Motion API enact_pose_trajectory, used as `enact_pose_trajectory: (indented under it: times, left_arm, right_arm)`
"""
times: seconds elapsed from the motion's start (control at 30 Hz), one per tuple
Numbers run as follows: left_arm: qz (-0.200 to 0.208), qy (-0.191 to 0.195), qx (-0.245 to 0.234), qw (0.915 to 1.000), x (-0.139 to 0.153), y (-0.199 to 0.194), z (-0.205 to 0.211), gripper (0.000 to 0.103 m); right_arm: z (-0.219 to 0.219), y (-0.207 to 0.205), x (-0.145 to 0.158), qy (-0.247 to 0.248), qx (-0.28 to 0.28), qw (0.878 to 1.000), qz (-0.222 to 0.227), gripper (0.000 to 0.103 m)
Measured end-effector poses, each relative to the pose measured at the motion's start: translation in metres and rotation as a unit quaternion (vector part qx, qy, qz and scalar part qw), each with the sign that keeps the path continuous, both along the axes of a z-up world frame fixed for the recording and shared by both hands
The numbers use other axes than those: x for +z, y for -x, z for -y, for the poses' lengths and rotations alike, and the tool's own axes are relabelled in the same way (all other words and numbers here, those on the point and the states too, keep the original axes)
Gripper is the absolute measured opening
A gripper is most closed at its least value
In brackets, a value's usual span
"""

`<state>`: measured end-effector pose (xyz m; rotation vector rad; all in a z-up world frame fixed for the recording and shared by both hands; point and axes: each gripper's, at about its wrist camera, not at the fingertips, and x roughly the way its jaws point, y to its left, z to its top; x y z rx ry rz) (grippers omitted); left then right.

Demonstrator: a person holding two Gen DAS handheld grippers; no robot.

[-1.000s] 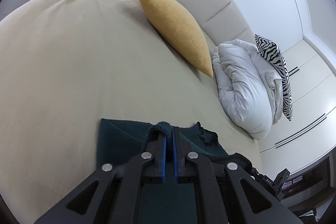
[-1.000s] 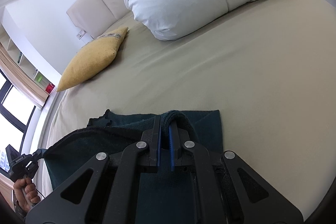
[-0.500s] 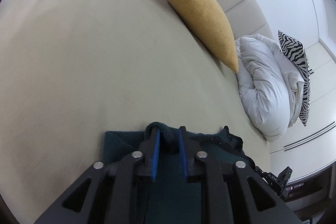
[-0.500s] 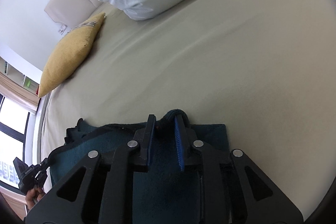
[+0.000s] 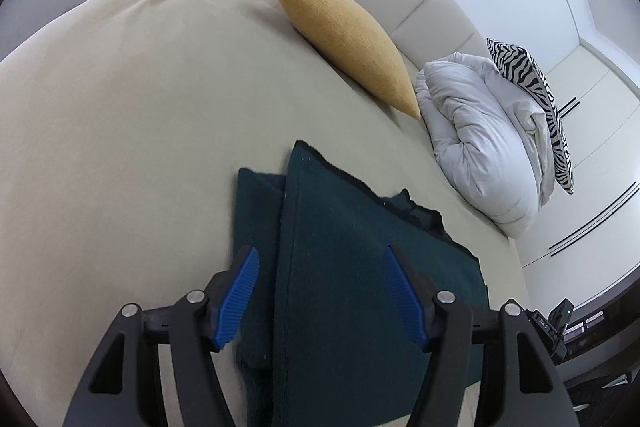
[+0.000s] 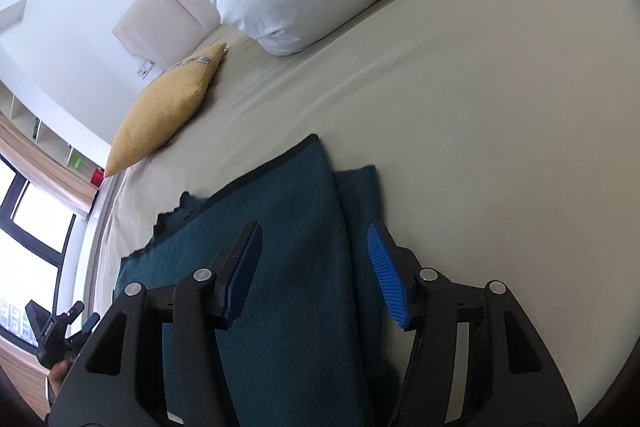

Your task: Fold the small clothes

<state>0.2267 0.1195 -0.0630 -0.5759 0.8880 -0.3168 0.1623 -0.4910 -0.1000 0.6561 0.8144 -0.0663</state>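
The left gripper [image 5: 320, 291] and the right gripper [image 6: 316, 267] both hover spread wide, gripping nothing. Beneath them the dark teal garment [image 5: 360, 259] lies folded on the beige bed [image 5: 140, 107].

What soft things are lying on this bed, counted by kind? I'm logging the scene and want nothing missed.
Dark teal garment: 1, folded over itself, lying on the beige bed
Cushions: 2, a yellow cushion and a zebra-striped cushion
White duvet: 1, bundled by the headboard
Total: 4
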Motion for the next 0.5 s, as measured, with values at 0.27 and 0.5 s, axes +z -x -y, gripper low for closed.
enact_pose_trajectory:
  times: [0.27,0.5]
  left_arm:
    - [-0.014,-0.040,-0.017,0.9989,-0.022,0.044,0.008,0.057]
    - [-0.011,-0.091,-0.017,0.9957,-0.029,0.052,0.012,0.036]
  right_arm:
    - [-0.041,0.045,0.004,0.075,0.061,0.995,-0.003,0.054]
    - [-0.047,0.065,-0.003,0.099,0.063,0.993,-0.025,0.054]
